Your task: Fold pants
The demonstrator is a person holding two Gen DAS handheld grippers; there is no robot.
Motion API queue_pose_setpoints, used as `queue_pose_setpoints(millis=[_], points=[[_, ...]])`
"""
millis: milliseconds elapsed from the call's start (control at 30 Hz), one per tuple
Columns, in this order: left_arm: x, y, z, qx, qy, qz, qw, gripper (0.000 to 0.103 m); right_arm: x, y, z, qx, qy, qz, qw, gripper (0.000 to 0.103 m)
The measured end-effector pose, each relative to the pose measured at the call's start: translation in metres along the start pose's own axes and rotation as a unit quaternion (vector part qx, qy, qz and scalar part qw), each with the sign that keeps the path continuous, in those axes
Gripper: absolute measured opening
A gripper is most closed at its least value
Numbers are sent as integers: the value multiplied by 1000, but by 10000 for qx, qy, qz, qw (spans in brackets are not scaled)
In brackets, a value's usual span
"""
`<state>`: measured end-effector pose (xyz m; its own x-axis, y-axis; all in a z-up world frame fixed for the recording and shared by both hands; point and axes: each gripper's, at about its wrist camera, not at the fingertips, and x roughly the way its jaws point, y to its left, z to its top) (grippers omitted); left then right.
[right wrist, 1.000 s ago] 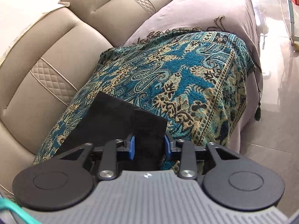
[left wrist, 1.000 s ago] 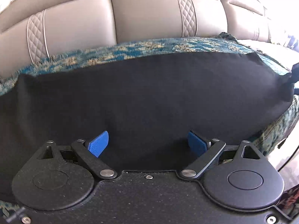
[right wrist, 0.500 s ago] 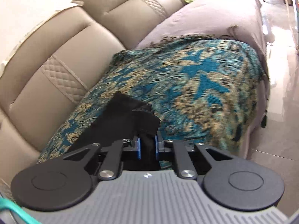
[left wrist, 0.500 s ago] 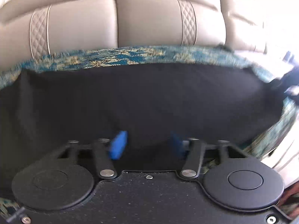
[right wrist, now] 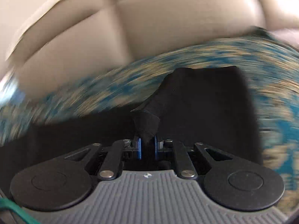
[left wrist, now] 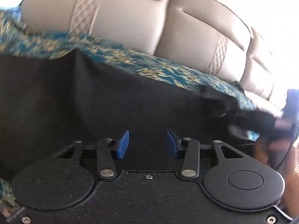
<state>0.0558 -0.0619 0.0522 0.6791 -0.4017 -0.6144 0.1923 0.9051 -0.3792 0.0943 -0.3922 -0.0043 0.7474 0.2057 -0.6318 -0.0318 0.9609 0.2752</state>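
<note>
Black pants (left wrist: 115,100) lie spread on a teal patterned throw over a sofa seat. My left gripper (left wrist: 147,145) hovers over the near part of the pants, its blue fingers (left wrist: 123,145) apart with dark cloth between and below them; whether they grip is unclear. My right gripper (right wrist: 146,147) is shut on a bunched end of the pants (right wrist: 205,100), which is lifted and folded over toward the rest. The right gripper also shows at the right of the left wrist view (left wrist: 243,115), blurred.
The teal and gold throw (left wrist: 153,65) (right wrist: 84,93) covers the seat under the pants. The beige quilted sofa backrest (left wrist: 130,18) (right wrist: 149,28) rises just behind. A hand (left wrist: 271,149) shows at the right edge.
My right gripper has swung left with the pants end, carrying it over the rest. My left gripper's fingers closed from wide to partly apart, and its view tilted.
</note>
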Motion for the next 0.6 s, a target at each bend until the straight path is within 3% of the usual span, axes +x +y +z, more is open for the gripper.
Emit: queue_pose_setpoints(millis=[133, 233, 400, 600], points=[[-14, 38, 5, -573, 16, -187, 9982, 50, 6, 61, -24, -890, 346, 816, 9921, 15], [-20, 60, 6, -931, 21, -252, 9953, 56, 5, 95, -45, -1416, 506, 1194, 9814, 15], [-23, 75, 6, -1099, 42, -163, 9938, 57, -8, 130, -71, -2015, 459, 1430, 9679, 16], [-32, 73, 5, -938, -120, 25, 9955, 58, -8, 143, -78, -2266, 399, 1488, 9617, 17]])
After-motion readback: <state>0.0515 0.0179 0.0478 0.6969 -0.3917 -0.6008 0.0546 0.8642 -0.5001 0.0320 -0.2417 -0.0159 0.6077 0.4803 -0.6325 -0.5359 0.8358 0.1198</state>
